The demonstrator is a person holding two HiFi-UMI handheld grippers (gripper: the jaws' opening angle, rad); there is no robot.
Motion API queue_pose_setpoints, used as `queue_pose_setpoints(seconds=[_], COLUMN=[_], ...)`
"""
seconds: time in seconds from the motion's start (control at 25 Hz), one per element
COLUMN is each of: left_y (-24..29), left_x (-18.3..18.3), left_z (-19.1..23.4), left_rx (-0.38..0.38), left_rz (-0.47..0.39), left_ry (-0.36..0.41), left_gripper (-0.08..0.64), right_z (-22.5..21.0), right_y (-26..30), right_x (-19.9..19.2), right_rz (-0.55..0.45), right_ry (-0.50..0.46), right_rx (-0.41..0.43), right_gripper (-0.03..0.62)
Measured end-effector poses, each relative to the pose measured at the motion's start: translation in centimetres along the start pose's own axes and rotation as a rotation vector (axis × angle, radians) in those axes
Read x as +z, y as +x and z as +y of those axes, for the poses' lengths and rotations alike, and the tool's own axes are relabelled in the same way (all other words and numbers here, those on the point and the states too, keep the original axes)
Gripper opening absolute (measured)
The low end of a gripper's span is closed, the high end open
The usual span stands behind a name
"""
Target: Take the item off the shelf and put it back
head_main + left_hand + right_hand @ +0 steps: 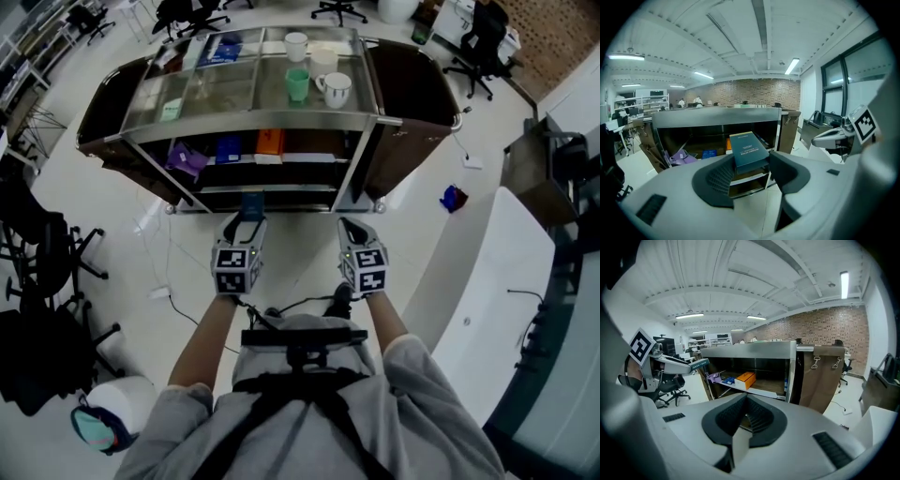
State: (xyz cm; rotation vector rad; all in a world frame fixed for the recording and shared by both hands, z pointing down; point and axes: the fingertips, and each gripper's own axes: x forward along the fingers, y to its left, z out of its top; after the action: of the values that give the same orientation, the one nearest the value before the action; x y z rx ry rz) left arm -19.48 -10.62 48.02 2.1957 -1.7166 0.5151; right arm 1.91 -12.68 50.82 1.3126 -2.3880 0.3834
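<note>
Between the jaws of the left tool [752, 169], spread partway, a dark teal book [749, 149] is pinched by its near end, its cover up with pale print, short of the shelf [717, 118] ahead. To its right, the right tool [746, 415] is pressed together, empty.

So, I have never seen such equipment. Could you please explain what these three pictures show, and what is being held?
There is no robot: a person holds a gripper in each hand. The head view comes from a camera on the person's head, looking down. The other two views come from cameras on the grippers, looking along their jaws. In front stands a steel cart; a green cup and a white mug stand on top, an orange box on a shelf below. The left gripper has its jaws closed on a dark teal book. The right gripper holds nothing; its jaws are together.
</note>
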Motion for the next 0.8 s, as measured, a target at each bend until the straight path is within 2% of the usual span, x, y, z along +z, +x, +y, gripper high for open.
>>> queue_pose_setpoints(seconds=[0.28,0.8], left_y=[-2.9,-4.4], left_x=[-1.6,-3.2], left_z=[2.6,3.0], left_rx=[0.031,0.066], left_rz=[-0.004,0.015], left_ry=[-0.04,-0.039], left_gripper=[0.245,0.244], right_z=[0.3,-0.4], right_y=[-1.5,-2.7], right_x=[-1.2,-1.7], right_rz=[0.008,0.001], right_ry=[0.038,0.04], right_rx=[-0.022,-0.042], right_gripper=[0.009,0.009])
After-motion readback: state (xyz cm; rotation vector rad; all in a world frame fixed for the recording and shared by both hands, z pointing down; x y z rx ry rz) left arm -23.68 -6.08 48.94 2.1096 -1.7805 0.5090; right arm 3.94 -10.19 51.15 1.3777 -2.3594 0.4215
